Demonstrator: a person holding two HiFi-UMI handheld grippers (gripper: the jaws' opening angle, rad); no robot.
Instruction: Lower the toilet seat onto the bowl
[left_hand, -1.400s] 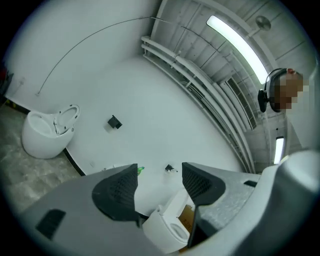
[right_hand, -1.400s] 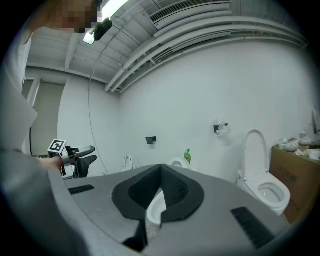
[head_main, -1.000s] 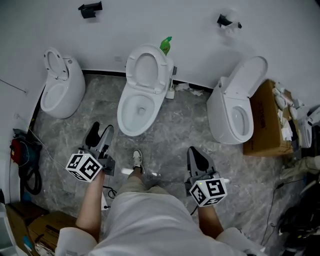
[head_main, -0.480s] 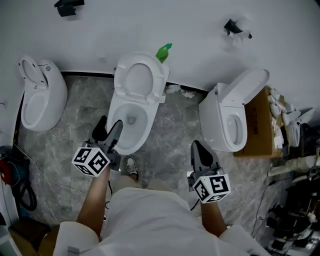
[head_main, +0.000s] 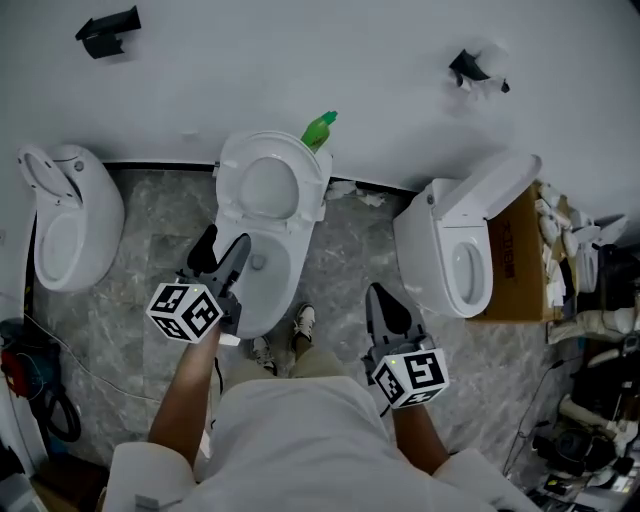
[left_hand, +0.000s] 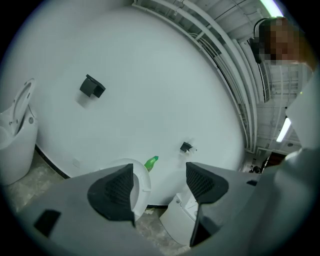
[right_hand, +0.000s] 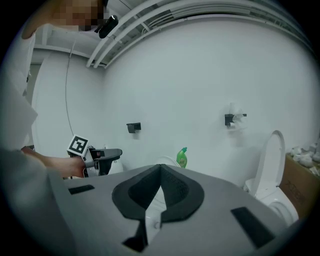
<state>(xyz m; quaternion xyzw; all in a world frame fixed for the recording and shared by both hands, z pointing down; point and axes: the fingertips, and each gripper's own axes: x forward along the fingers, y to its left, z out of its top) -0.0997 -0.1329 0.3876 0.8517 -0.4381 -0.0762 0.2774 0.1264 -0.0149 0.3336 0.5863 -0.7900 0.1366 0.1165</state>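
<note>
White wall (head_main: 300, 60) at the back, grey marble floor (head_main: 350, 250) below, and three white toilets in a row along the wall.

Middle toilet (head_main: 285, 285): the seat (head_main: 268, 185) is up and leaning back against the wall, not on the bowl. The bowl is open to the head view, with the drain hole showing at the bottom.

Left toilet (head_main: 70, 230): its seat is also raised. Right toilet (head_main: 445, 255): the lid is tipped up and the bowl opening faces right.

Cardboard box (head_main: 518, 270) sits just beside the right toilet, on its far side. There is white clutter along the box's outer edge; I can't tell whether it is inside the box or behind it.

The person stands in front of the middle toilet, with one shoe (head_main: 303, 323) near the bowl's front.

Left gripper (head_main: 222, 245): in the head view it is over the near-left rim of the middle bowl, pointing at the wall. Height above the rim is unclear. The fingers are spread wide with nothing between them. In the left gripper view the raised seat shows partly behind the left finger.

Right gripper (head_main: 385, 305): over the floor between the middle and right toilets. The fingers are pressed together, tips meeting, and hold nothing.

Green bottle (head_main: 318, 130) is upright against the wall, just behind the middle toilet on its right side.

Two black wall brackets: one is upper left (head_main: 105, 28), the other upper right (head_main: 470, 68) with something white on it.
</note>
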